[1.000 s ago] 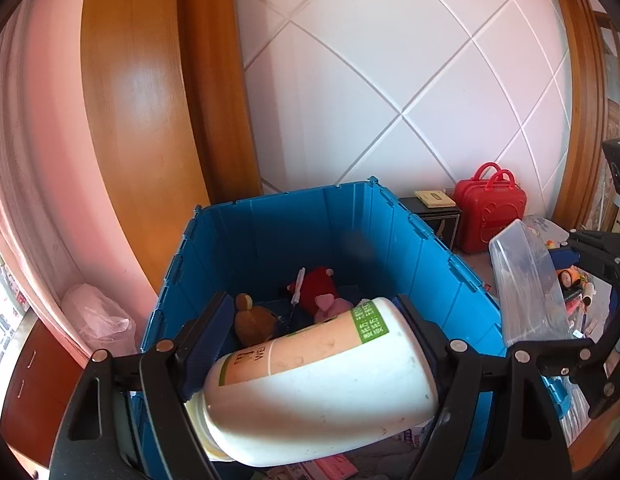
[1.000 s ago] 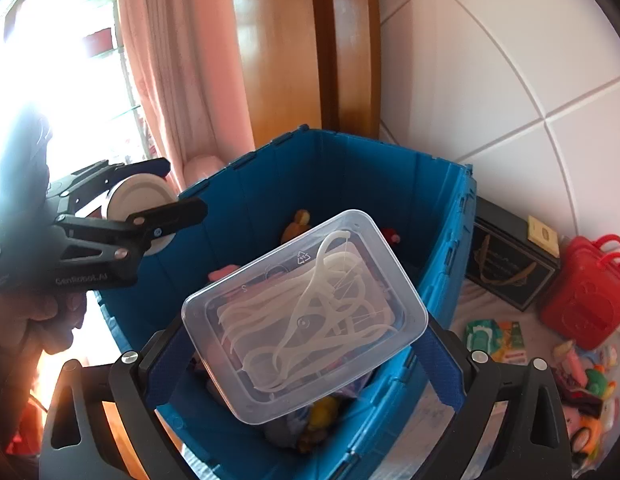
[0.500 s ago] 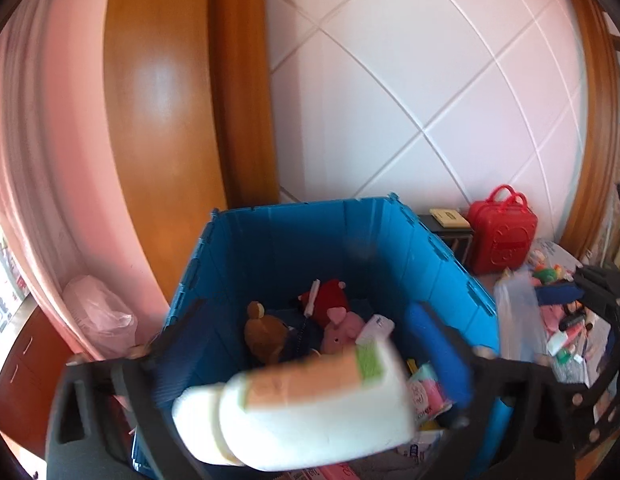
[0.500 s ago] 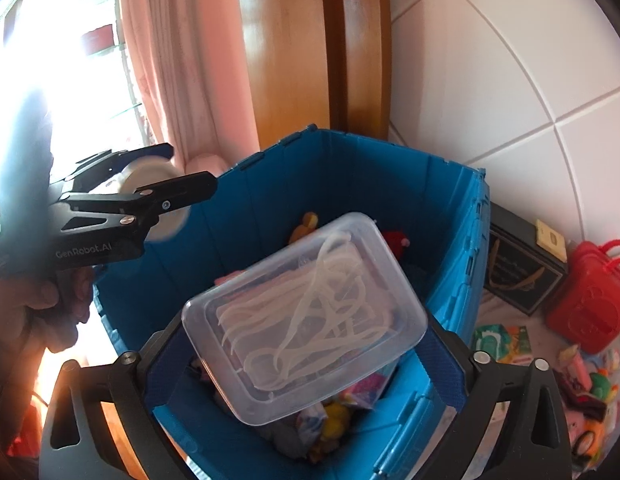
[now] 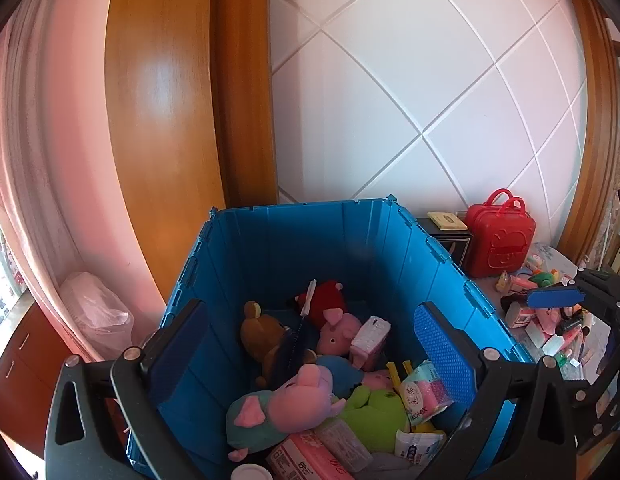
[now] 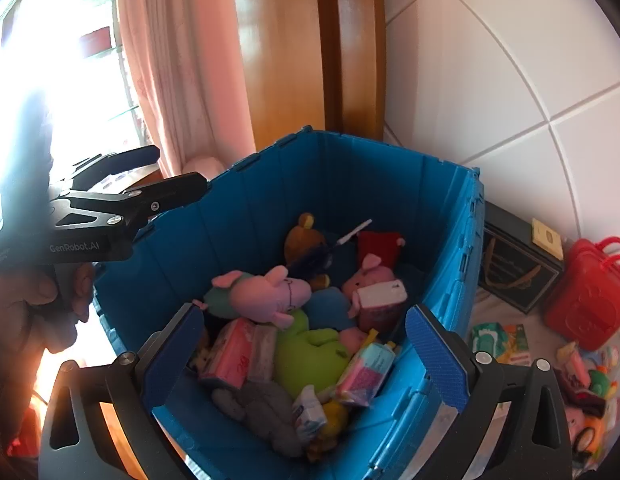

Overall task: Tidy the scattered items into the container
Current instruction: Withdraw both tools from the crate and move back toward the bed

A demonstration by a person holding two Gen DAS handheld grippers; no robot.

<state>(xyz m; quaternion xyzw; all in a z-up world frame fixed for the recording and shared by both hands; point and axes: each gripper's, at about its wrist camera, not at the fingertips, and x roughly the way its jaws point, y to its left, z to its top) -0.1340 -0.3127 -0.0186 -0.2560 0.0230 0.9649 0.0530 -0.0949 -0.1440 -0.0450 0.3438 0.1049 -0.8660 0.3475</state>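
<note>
My left gripper (image 5: 310, 344) hangs open over the blue crate (image 5: 294, 248), with nothing between its blue pads. A white bottle cap (image 5: 246, 472) shows at the bottom edge, inside the crate. The crate holds several plush toys, among them a pink pig (image 5: 298, 396), a green toy (image 5: 374, 412) and a brown bear (image 5: 266, 332), plus tissue packs. My right gripper (image 6: 304, 354) also stands open and empty above the crate (image 6: 350, 184). The clear plastic box is not between its fingers. In the right wrist view the left gripper (image 6: 166, 172) is over the crate's left wall.
Right of the crate stand a red toy suitcase (image 5: 500, 232) and a black box (image 5: 446, 236). Several small items (image 5: 550, 320) lie scattered on the floor there. A plastic bag (image 5: 94, 308) sits left of the crate. A person's hand (image 6: 42, 300) holds the left gripper.
The left gripper opened and the white bottle dropped from it into the crate. The right gripper opened too, and the clear box it held is gone from between its fingers.
</note>
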